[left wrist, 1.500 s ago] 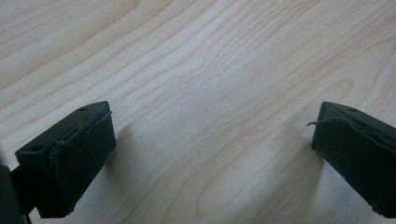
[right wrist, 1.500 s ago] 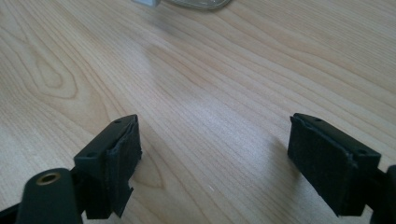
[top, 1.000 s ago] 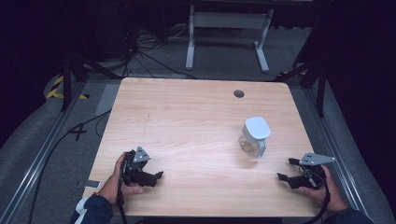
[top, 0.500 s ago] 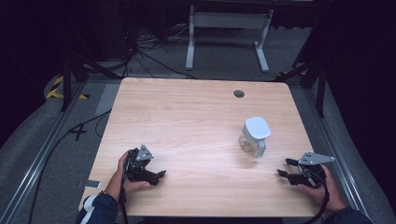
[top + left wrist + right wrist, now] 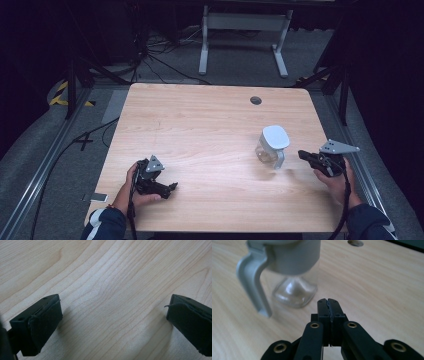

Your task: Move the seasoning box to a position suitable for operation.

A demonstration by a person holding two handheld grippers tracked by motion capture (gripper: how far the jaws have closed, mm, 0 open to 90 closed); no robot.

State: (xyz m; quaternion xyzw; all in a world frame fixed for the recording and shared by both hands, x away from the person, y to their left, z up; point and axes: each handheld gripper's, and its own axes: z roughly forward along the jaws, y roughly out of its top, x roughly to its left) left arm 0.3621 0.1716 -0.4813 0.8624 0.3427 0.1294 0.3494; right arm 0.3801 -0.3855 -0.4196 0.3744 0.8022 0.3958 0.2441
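A clear glass jug (image 5: 272, 145) with a pale grey lid and handle (image 5: 279, 159) stands on the right part of the wooden table (image 5: 200, 125). My right gripper (image 5: 301, 154) hovers just right of the handle and points at it. Its jaws have just been closing and now meet with nothing between them. In the right gripper view the shut tips (image 5: 328, 301) sit in front of the jug (image 5: 294, 262), apart from it, with its handle (image 5: 254, 282) to the left. My left gripper (image 5: 172, 187) lies near the front left edge, open (image 5: 113, 312) over bare wood.
A round cable hole (image 5: 256, 100) lies in the table near its far edge. Beyond the table are a white metal stand (image 5: 245, 22) and loose cables (image 5: 150, 55) on the floor. A small flat device (image 5: 96, 197) lies on the floor at the front left.
My right gripper has lifted and moved toward the jug's handle, and its jaws have gone from wide apart to shut. The left gripper and the jug have stayed put.
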